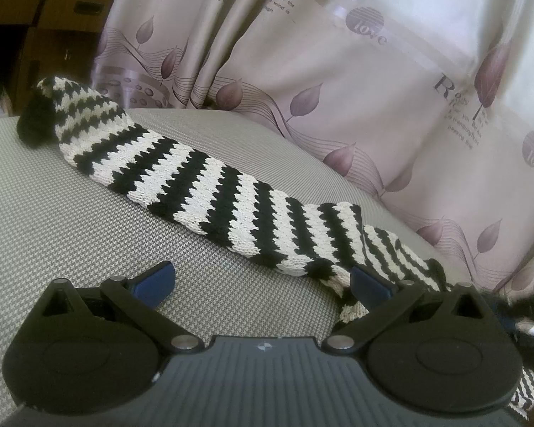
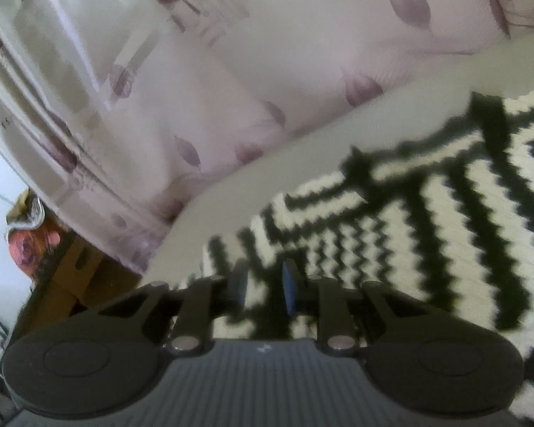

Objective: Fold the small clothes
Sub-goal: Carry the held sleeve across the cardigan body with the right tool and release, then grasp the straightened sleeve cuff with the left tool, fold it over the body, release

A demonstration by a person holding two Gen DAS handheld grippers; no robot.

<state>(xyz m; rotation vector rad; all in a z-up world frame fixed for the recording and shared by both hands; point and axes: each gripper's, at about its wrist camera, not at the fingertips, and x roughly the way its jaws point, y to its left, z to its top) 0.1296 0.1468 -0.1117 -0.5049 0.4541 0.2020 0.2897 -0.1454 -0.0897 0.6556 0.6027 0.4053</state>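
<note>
A black-and-white striped knit garment (image 1: 231,195) lies stretched out from far left to near right on a grey houndstooth surface (image 1: 71,213). Its far end is bunched up, with a black patch (image 1: 33,124). My left gripper (image 1: 261,281) stands wide open just in front of the garment's near edge. Its right fingertip (image 1: 368,283) is at the knit's near right corner, and nothing sits between the pads. The right wrist view is blurred. There my right gripper (image 2: 263,284) hovers low over the striped garment (image 2: 445,213), jaws a narrow gap apart, with stripes showing through the gap.
A pale curtain with purple leaves (image 1: 338,71) hangs close behind the surface's far edge and fills the upper part of the right wrist view (image 2: 195,71). Dark wooden furniture (image 1: 53,7) stands at the back left. An orange object (image 2: 28,249) sits beyond the surface's edge.
</note>
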